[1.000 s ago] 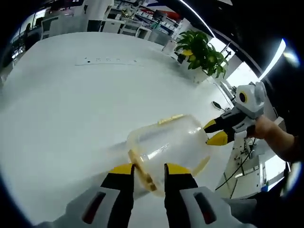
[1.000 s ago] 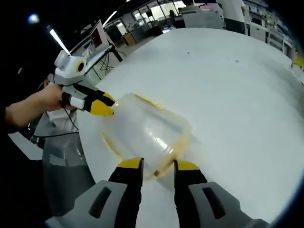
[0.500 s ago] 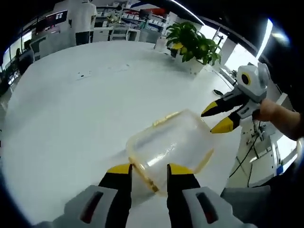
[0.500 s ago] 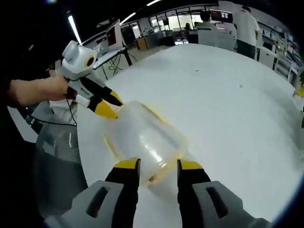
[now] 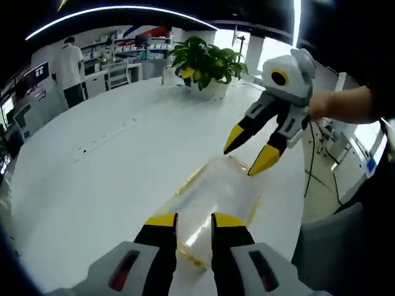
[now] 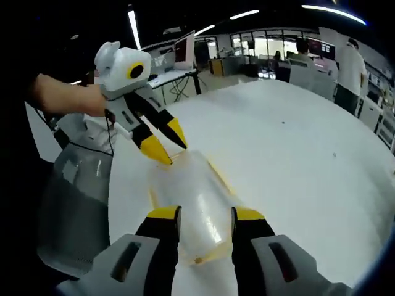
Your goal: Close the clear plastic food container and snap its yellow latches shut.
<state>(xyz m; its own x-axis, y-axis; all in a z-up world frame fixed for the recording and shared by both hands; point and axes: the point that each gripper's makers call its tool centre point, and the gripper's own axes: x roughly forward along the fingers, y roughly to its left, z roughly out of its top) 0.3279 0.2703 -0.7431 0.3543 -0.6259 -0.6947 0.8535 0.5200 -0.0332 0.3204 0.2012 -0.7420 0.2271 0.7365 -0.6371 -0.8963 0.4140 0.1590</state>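
- You are bracketing the clear food container from both ends; it is lying lid-down near the white table's edge, so I judge you are steadying it for latching.
- Your left gripper is standing with jaws parted, straddling the near yellow latch, not yet clamped.
- Your right gripper is likewise spread apart, its tips poised at the opposite end, grasping nothing.
- The container's long axis is running from one gripper toward the other, roughly along the table's edge.
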